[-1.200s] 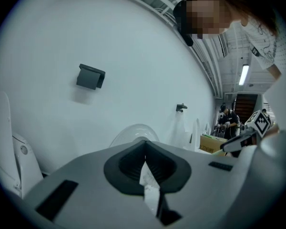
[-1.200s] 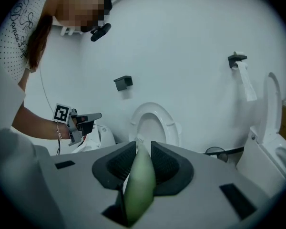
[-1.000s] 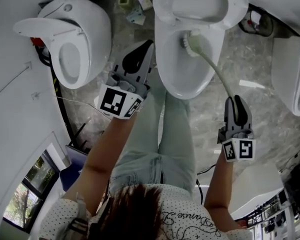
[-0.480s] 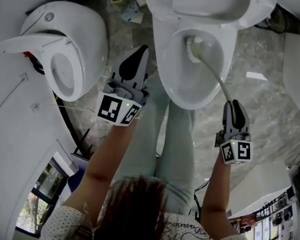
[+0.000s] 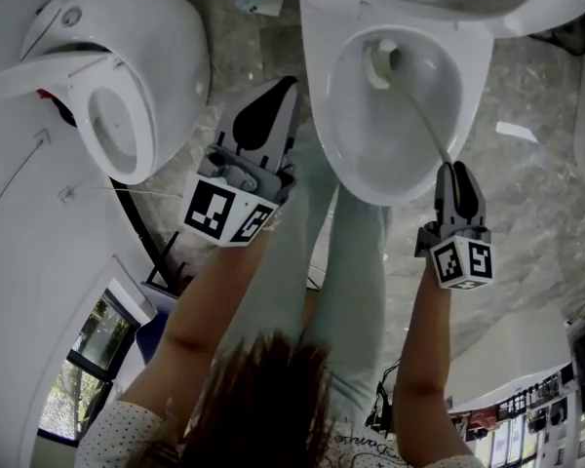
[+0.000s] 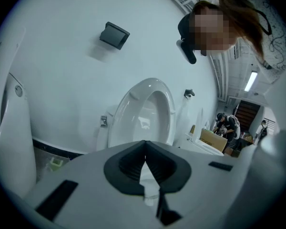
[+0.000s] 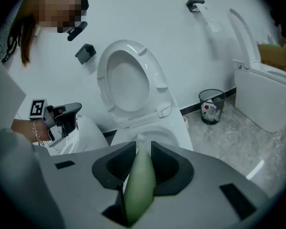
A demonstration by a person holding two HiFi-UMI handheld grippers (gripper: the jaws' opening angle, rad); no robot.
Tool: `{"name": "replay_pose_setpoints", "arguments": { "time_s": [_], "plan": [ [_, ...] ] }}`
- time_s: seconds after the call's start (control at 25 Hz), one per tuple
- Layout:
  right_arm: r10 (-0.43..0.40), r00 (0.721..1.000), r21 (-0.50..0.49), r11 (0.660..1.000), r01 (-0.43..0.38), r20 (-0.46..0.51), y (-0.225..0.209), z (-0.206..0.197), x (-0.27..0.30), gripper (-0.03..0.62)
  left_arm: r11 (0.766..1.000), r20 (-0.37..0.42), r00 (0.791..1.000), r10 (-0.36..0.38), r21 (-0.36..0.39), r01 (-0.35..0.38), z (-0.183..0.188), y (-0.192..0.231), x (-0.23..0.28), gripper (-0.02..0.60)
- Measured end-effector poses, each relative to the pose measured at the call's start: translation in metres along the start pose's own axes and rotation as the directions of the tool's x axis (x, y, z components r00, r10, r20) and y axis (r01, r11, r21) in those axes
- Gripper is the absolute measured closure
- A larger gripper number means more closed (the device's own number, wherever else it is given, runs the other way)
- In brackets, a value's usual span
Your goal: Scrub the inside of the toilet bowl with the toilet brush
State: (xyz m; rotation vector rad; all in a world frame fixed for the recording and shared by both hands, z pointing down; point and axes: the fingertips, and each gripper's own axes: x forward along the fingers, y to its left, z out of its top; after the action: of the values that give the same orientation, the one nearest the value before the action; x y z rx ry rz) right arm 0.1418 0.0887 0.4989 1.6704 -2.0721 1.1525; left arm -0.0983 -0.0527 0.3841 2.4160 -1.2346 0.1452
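Green toilet brush (image 7: 139,185) fills right tongs (image 7: 143,149); overhead, bristles (image 5: 380,58) sit inside bowl (image 5: 391,180).

We see the brush (image 5: 379,61) reaching into the bowl (image 5: 370,144) ahead, its handle between the jaws of the right gripper (image 5: 452,168) at the bowl's near right rim. The left gripper (image 5: 285,89) sits between this bowl and a 2nd toilet (image 5: 171,66) to its left. A bin (image 7: 211,106) stands on the floor by the wall, right of the bowl.
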Motion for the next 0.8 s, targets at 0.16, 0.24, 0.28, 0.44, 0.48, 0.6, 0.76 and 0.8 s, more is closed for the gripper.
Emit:
{"name": "replay_pose_setpoints", "arguments": {
  "time_s": [0.16, 0.24, 0.28, 0.44, 0.48, 0.6, 0.76, 0.8],
  "plan": [
    [-0.002, 1.0, 0.101, 0.995, 0.0, 0.019, -0.003, -0.009, 0.018, 0.485, 1.0, -0.018, 1.0, -0.007, 0.004, 0.007, -0.01, -0.001, 0.003, 0.578],
    [0.002, 1.0, 0.151, 0.989, -0.006, 0.024, -0.003, -0.012, 0.026, 0.485, 1.0, -0.021, 1.0, -0.009, 0.005, 0.009, -0.013, -0.001, 0.006, 0.578],
    [0.009, 1.0, 0.17, 0.985, -0.013, 0.027, -0.003, -0.014, 0.03, 0.485, 1.0, -0.02, 1.0, -0.009, 0.006, 0.01, -0.013, -0.001, 0.008, 0.578],
    [0.057, 0.998, 0.231, 0.971, -0.06, 0.02, 0.003, -0.022, 0.041, 0.485, 1.0, -0.018, 1.0, -0.01, 0.008, 0.01, -0.013, -0.003, 0.011, 0.578],
    [0.07, 0.997, 0.231, 0.97, -0.071, 0.013, 0.006, -0.024, 0.043, 0.485, 1.0, -0.021, 1.0, -0.009, 0.007, 0.009, -0.014, -0.003, 0.011, 0.578],
    [0.096, 0.995, 0.239, 0.967, -0.092, -0.005, 0.013, -0.029, 0.045, 0.485, 1.0, -0.029, 1.0, -0.003, 0.005, 0.003, -0.018, 0.0, 0.01, 0.578],
    [0.121, 0.992, 0.256, 0.96, -0.11, -0.027, 0.021, -0.043, 0.039, 0.485, 1.0, -0.04, 0.999, 0.011, -0.003, -0.011, -0.025, 0.004, 0.006, 0.578],
    [0.126, 0.991, 0.256, 0.96, -0.113, -0.036, 0.023, -0.047, 0.038, 0.485, 1.0, -0.042, 0.999, 0.012, -0.004, -0.012, -0.026, 0.004, 0.005, 0.578]
  ]
}}
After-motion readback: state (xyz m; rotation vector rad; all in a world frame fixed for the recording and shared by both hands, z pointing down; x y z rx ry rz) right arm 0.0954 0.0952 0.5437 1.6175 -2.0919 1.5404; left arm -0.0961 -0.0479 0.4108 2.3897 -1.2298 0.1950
